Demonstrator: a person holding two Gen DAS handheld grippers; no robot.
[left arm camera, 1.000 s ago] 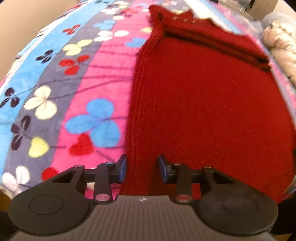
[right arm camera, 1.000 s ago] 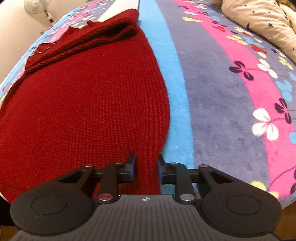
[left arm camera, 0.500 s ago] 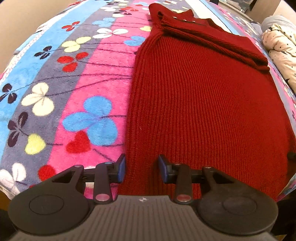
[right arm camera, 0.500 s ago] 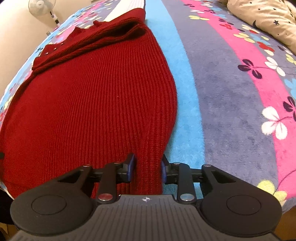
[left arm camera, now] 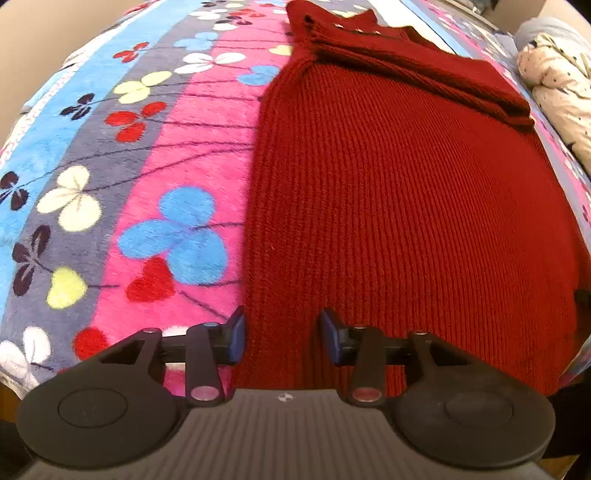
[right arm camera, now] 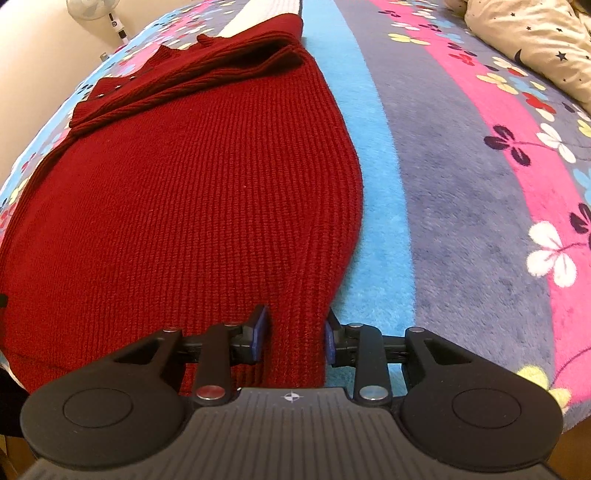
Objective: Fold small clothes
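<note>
A dark red knitted sweater (left arm camera: 388, 192) lies flat on the flowered blanket, its sleeves folded across the far end. My left gripper (left arm camera: 282, 334) is at the sweater's near left corner, jaws apart with the hem between them. My right gripper (right arm camera: 295, 332) is at the near right corner (right arm camera: 299, 325) of the sweater (right arm camera: 192, 206), jaws part-closed around a raised ridge of the knit, the pads close to it on both sides.
The striped fleece blanket (left arm camera: 147, 192) with clover flowers covers the bed. A pale quilt (right arm camera: 535, 40) lies at the far right, also in the left wrist view (left arm camera: 554, 85). A white fan (right arm camera: 96, 11) stands beyond the bed's far left.
Both grippers have drawn slightly nearer and higher over the hem. The right corner of the sweater has bunched into a ridge between the right jaws.
</note>
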